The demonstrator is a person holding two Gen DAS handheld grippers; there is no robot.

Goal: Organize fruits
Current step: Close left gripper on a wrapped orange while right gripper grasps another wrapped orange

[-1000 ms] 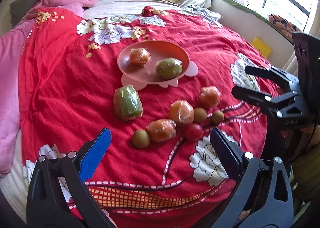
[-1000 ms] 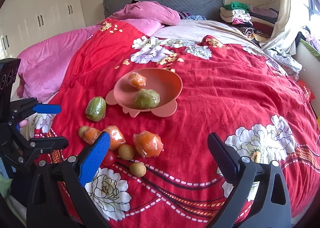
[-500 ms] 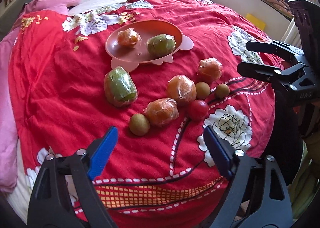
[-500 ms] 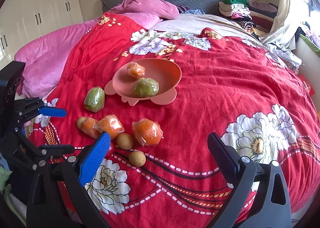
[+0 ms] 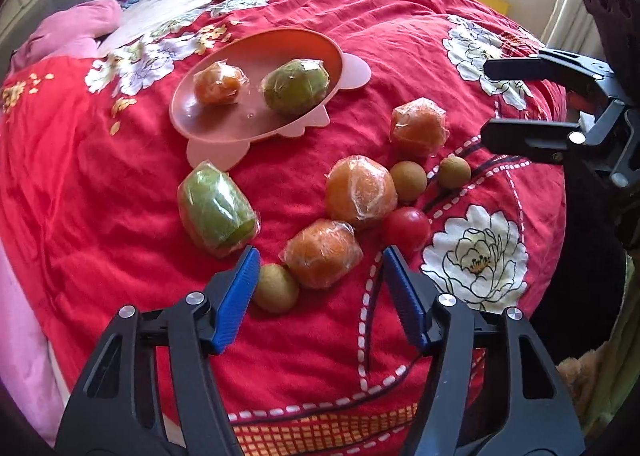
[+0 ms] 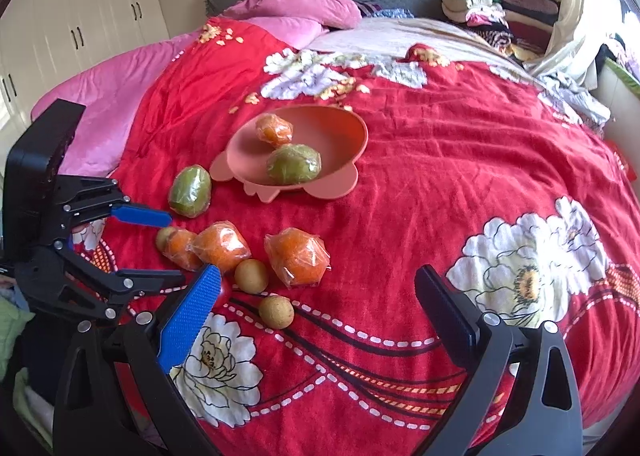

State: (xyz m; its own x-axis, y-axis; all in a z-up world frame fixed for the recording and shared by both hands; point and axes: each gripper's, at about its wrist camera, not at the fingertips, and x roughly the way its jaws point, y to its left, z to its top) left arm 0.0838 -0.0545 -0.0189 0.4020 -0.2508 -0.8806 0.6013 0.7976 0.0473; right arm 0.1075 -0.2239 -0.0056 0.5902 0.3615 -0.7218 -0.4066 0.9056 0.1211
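I see a plastic-wrapped orange (image 5: 322,253) between my left gripper's (image 5: 318,270) parted jaws; right gripper (image 6: 318,306) jaws apart too.

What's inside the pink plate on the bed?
Two plastic-wrapped fruits lie in the pink scalloped plate: a wrapped orange fruit and a wrapped green fruit. The plate surface beneath each fruit is hidden.

Left gripper (image 5: 318,262) held low and level, blue-padded fingers (image 5: 240,288) spread wide apart, right gripper (image 6: 316,288) off to its right, raised a little, pointing forward, jaws likewise wide open, nothing between either pair
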